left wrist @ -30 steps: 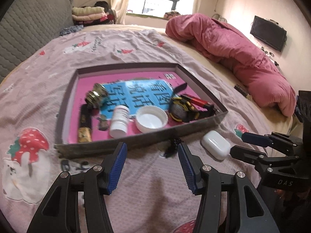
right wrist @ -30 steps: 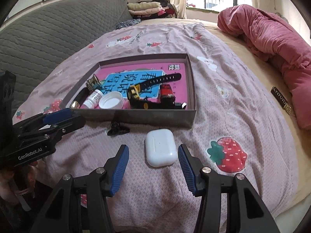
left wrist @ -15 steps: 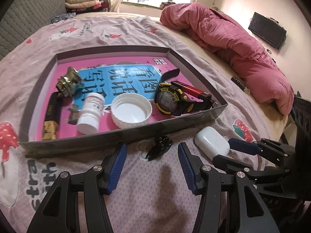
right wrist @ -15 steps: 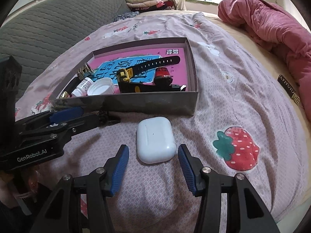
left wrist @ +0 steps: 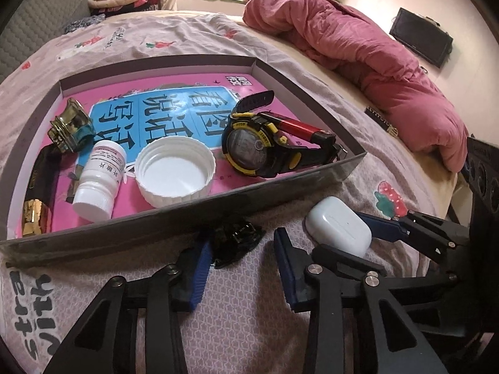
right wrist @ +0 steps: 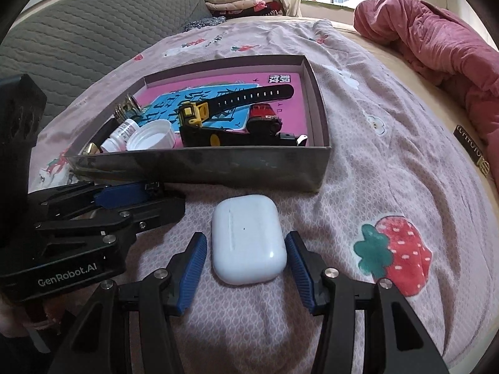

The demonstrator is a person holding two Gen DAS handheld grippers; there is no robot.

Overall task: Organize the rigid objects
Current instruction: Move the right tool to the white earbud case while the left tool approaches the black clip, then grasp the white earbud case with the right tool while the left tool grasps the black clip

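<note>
A small black clip (left wrist: pixel 237 239) lies on the bedspread just in front of the grey tray (left wrist: pixel 187 215). My left gripper (left wrist: pixel 240 249) straddles it with jaws closing; the left pad (left wrist: pixel 199 265) is at the clip, the right pad stands apart. A white earbud case (right wrist: pixel 248 240) lies flat between the fingers of my right gripper (right wrist: pixel 246 244), which is open with a thin gap on each side. From the right wrist view, the left gripper (right wrist: pixel 146 198) sits low at the tray's (right wrist: pixel 199 165) front wall.
The tray holds a black and yellow watch (left wrist: pixel 255 149), a white jar lid (left wrist: pixel 174 174), a white pill bottle (left wrist: pixel 99 180), a red lighter (left wrist: pixel 296 127), a gold cap (left wrist: pixel 70 131) and a black and gold tube (left wrist: pixel 37 199). A pink duvet (left wrist: pixel 358 46) is heaped at the right.
The left gripper came forward and down over the black clip, and its jaws narrowed around it. The right gripper sank lower around the white case, at the same width.
</note>
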